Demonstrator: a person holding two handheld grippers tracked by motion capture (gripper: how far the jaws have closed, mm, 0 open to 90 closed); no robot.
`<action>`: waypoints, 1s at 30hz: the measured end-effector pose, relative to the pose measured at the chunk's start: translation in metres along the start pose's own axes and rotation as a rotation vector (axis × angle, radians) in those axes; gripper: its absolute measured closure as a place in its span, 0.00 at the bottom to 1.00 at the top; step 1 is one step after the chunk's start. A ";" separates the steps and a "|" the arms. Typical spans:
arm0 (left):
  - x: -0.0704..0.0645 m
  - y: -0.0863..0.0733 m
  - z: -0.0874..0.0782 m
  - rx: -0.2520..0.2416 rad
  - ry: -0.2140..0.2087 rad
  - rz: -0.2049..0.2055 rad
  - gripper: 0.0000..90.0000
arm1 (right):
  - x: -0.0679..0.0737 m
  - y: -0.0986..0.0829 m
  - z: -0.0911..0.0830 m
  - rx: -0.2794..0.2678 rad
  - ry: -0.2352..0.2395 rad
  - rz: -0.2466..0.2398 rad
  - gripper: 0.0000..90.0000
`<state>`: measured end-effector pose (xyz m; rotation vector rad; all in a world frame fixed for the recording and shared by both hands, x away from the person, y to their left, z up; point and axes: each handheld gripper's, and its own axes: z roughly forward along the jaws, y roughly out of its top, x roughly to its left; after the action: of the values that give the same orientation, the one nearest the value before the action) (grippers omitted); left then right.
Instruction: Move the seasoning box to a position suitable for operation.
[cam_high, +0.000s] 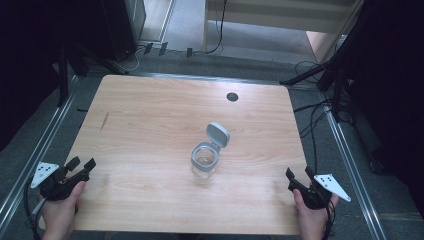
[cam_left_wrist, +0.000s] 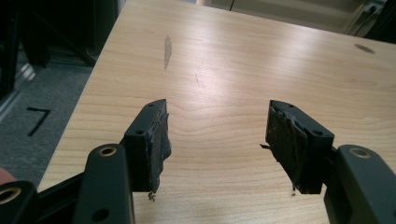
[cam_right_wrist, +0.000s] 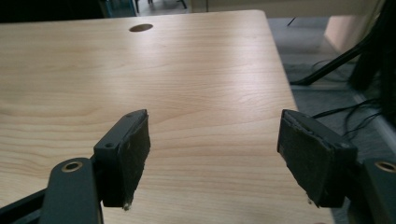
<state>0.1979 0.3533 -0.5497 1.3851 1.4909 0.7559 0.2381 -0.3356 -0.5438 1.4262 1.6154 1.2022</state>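
Both tongs (cam_high: 81, 164) (cam_high: 299, 174) agape at near corners, open-lidded jar (cam_high: 205, 160) between

The high view looks steeply down and forward over the whole pale wooden surface (cam_high: 150, 115). Both tool views sit low and close at its near corners, facing forward, sharing its dark round hole (cam_high: 232, 96) (cam_left_wrist: 364, 48) (cam_right_wrist: 141, 28).

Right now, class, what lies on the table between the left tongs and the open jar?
Nothing: in the high view, bare wooden table stretches from the left tongs to the jar.
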 end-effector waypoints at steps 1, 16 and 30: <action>-0.002 0.000 0.000 -0.001 0.009 0.011 0.45 | 0.001 0.000 0.000 0.000 -0.008 -0.015 0.28; -0.115 0.024 0.046 0.019 -0.293 0.113 0.81 | 0.068 0.018 0.009 -0.082 0.130 -0.011 0.61; -0.206 0.025 0.095 0.152 -0.450 0.184 0.99 | 0.161 0.021 0.030 -0.051 0.353 0.009 0.95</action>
<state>0.2793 0.1430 -0.5178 1.6925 1.0949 0.4065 0.2433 -0.1720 -0.5202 1.2406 1.7948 1.5568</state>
